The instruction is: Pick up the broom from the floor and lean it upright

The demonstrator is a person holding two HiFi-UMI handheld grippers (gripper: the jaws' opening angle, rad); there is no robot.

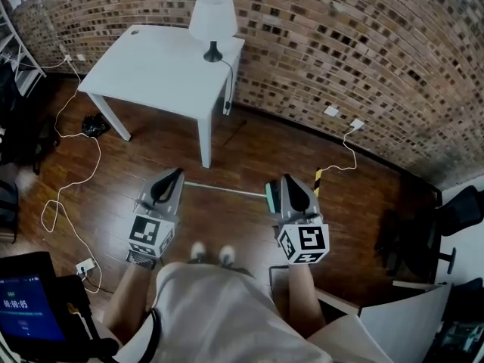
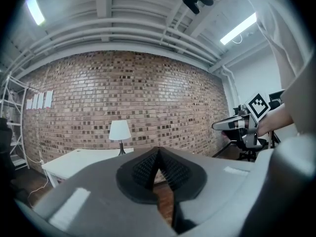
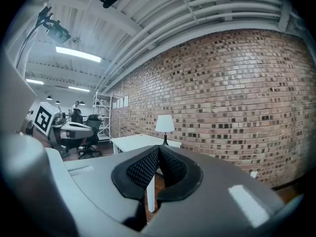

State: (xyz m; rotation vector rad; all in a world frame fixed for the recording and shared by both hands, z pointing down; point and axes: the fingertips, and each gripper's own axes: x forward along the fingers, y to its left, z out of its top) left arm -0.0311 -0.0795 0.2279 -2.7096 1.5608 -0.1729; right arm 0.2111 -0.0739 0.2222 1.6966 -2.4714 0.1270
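The broom lies flat on the dark wooden floor in the head view, its thin pale handle (image 1: pixel 224 190) running left to right in front of the person's feet. Its greenish end (image 1: pixel 270 196) is partly hidden behind my right gripper (image 1: pixel 287 178). Both grippers are held out level, well above the floor and apart from the broom. My left gripper (image 1: pixel 178 171) is over the handle's left end. In the left gripper view the pads meet at the tip of the left gripper (image 2: pixel 158 149) with nothing between them. The right gripper (image 3: pixel 158 147) is also shut and empty.
A white table (image 1: pixel 162 66) with a white lamp (image 1: pixel 212 17) stands against the brick wall (image 1: pixel 363 59). White cables (image 1: pixel 72 172) trail over the floor at left. A black chair (image 1: pixel 408 240) is at right and a dark screen (image 1: pixel 26 308) at lower left.
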